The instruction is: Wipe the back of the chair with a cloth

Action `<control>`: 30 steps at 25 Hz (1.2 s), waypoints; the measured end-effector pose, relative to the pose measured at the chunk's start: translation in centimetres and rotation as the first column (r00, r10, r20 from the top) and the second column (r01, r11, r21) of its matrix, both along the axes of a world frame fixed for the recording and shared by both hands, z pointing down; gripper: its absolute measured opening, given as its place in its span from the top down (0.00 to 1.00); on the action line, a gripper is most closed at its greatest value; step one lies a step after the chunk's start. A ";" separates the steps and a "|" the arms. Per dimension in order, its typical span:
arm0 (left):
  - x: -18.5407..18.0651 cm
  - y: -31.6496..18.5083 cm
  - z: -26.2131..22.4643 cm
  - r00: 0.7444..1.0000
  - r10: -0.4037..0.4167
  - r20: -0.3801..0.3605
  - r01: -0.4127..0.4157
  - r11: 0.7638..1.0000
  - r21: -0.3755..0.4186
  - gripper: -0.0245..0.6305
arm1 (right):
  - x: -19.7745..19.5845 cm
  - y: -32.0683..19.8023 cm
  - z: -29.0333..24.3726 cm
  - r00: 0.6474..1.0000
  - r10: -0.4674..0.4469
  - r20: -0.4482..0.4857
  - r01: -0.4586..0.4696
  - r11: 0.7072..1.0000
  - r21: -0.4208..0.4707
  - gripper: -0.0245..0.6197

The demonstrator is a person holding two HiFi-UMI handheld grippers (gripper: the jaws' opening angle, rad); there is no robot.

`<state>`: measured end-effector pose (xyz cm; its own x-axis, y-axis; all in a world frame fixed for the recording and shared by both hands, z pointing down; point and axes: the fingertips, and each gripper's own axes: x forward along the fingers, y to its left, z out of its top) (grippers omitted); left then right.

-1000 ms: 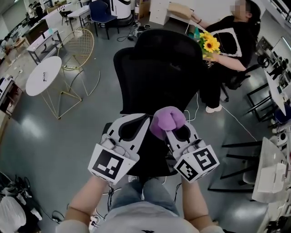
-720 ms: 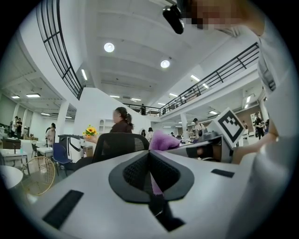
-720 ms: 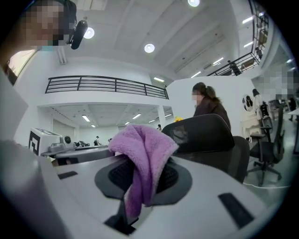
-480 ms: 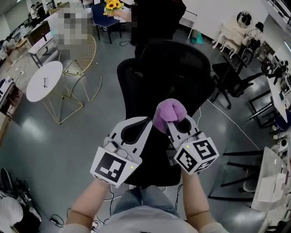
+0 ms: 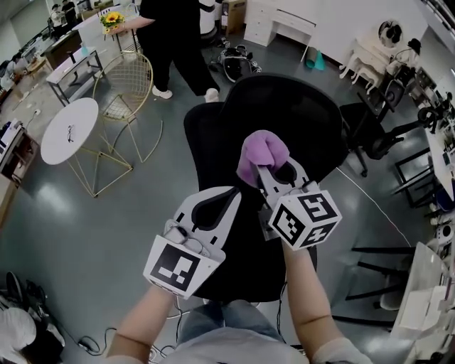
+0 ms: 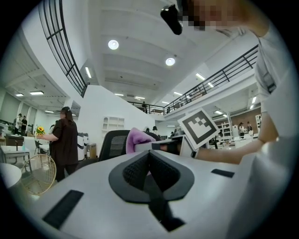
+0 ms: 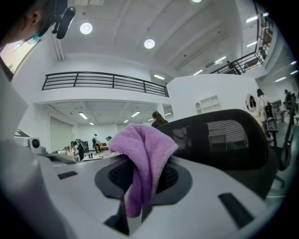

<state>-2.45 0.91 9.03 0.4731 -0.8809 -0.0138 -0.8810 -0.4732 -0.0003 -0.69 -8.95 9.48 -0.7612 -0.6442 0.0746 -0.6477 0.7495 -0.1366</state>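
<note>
— Two hand-held grippers to log; state of each?

— Right gripper [image 5: 274, 174] [image 7: 140, 179]: jaws clenched on a lilac fleecy cloth [image 5: 259, 151] [image 7: 145, 148], bunched above the tips, one tail hanging down between them. Left gripper [image 5: 226, 197] [image 6: 150, 158]: jaws pressed together, nothing between them, just beside the right one and lower in the head view.

— Position of the cloth relative to the chair?

— Up in front of the black mesh-backed office chair [image 5: 298, 114] [image 7: 224, 135]: over the middle of the backrest in the head view, level with its upper edge in the right gripper view. Contact with the mesh: impossible to tell. Also visible in the left gripper view, next to the backrest.

— Other items on the floor?

— One round white desk [image 5: 69, 122] at far left. One gold wire-frame chair [image 5: 126, 78] just beside it. One person in black clothes [image 5: 170, 32] standing beyond, holding sunflowers [image 5: 112, 18]. Grey glossy floor [image 5: 85, 213] under everything.
</note>
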 end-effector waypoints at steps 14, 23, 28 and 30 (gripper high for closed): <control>-2.7 -3.3 1.1 1.000 -0.029 0.000 0.029 0.999 -0.026 0.94 | -5.3 -7.8 -1.3 0.999 0.019 -0.042 -0.019 1.000 -0.003 0.82; -3.5 -3.8 2.4 0.998 -0.048 -0.029 0.046 0.997 -0.059 0.94 | -6.0 -9.4 -1.6 0.996 0.053 -0.070 -0.053 0.999 -0.006 0.82; -2.9 -4.2 2.7 0.999 -0.036 -0.029 0.035 0.998 -0.059 0.94 | -3.8 -10.7 -1.0 0.991 0.114 -0.074 -0.115 0.993 -0.009 0.82; -2.7 -4.3 2.9 0.999 -0.030 -0.031 0.028 0.998 -0.065 0.94 | -2.3 -11.3 -0.9 0.986 0.146 -0.074 -0.148 0.989 -0.013 0.82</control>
<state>-5.11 -3.38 11.92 0.4479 -0.8936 0.0287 -0.8933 -0.4458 0.0571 -3.02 -20.27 8.62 -0.6503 -0.7468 0.1393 -0.7595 0.6431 -0.0980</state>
